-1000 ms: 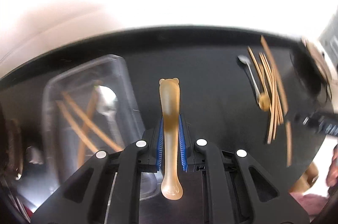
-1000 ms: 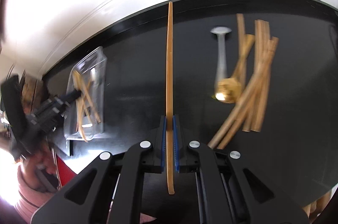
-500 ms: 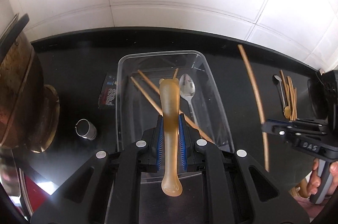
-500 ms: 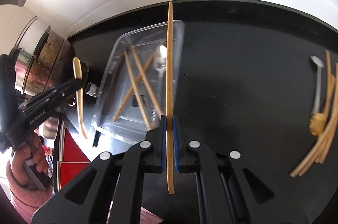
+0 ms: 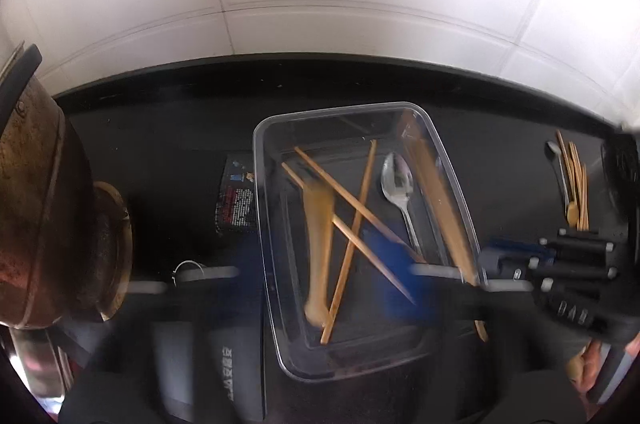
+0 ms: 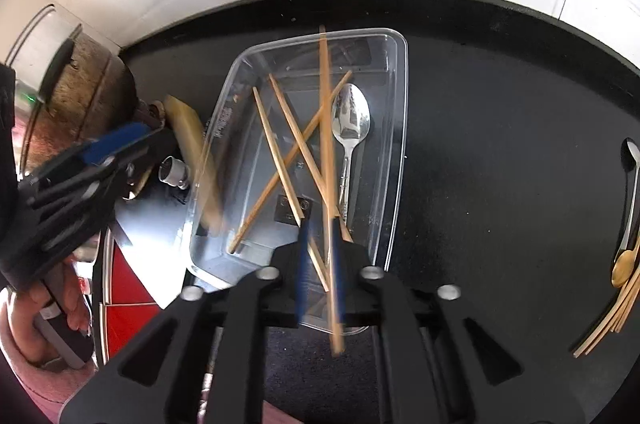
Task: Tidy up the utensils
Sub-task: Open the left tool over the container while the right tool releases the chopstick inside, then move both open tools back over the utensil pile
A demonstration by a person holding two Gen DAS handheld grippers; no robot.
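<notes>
Both grippers are over the clear container (image 6: 400, 128), which sits on the black worktop (image 6: 500, 104) with its long axis running near to far.

- Right gripper (image 6: 320, 256): at the container's near end. The chopstick (image 6: 327, 144) lies along the container's length, far tip over the far rim and near end sticking out past the jaws toward the camera. Jaws are parted a little: there's a gap between the stick and the left pad, and the stick lies against the right pad or just beside it. The stick is blurred, so probably a loose grip or none.
- Left gripper (image 5: 328, 272): its own view is badly smeared. The blue pads read as spread wide, with the tan spoon (image 5: 318, 236) between them touching neither, handle pointing far and bowl end near. It looks let go, over the left part of the container. In the right view it overlaps the left wall, so I can't tell if it's fully inside.
- Already in the container: three crossed chopsticks (image 6: 280, 152) and a metal spoon (image 6: 350, 120).
- Waiting on the worktop, well apart to the right: loose chopsticks (image 6: 604, 320). The right gripper is nearer to them.
</notes>
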